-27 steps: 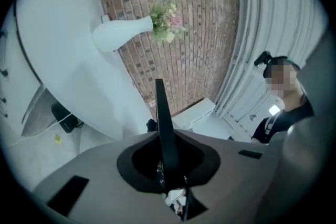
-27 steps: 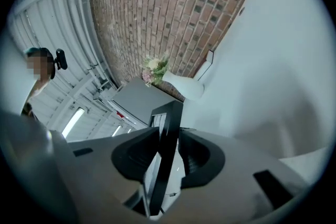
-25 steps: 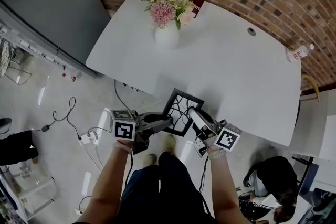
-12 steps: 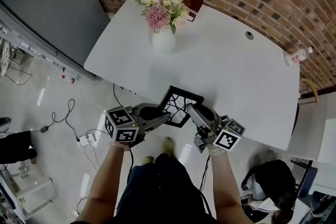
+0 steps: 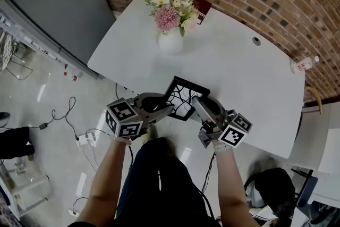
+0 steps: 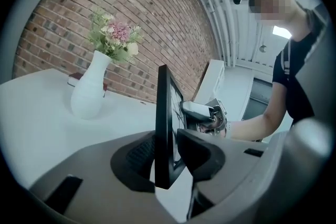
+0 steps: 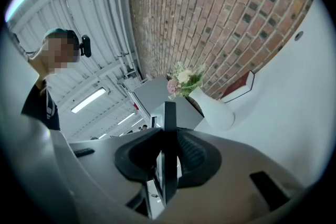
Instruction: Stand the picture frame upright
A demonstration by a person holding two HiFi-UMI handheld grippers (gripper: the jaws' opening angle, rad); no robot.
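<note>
Black openwork picture frame [image 5: 184, 95], near side of white vase [image 5: 171, 42]: right tongs [image 5: 196, 102], just closing, clamp it; left tongs [image 5: 170, 108], just opening, straddle it loosely. Seat its base flat before release.

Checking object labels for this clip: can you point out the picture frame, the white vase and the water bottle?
picture frame [image 5: 192, 84], head view, on its upper black border.
white vase [image 5: 170, 43], head view, on its round body.
water bottle [image 5: 303, 65], head view, on its middle.
</note>
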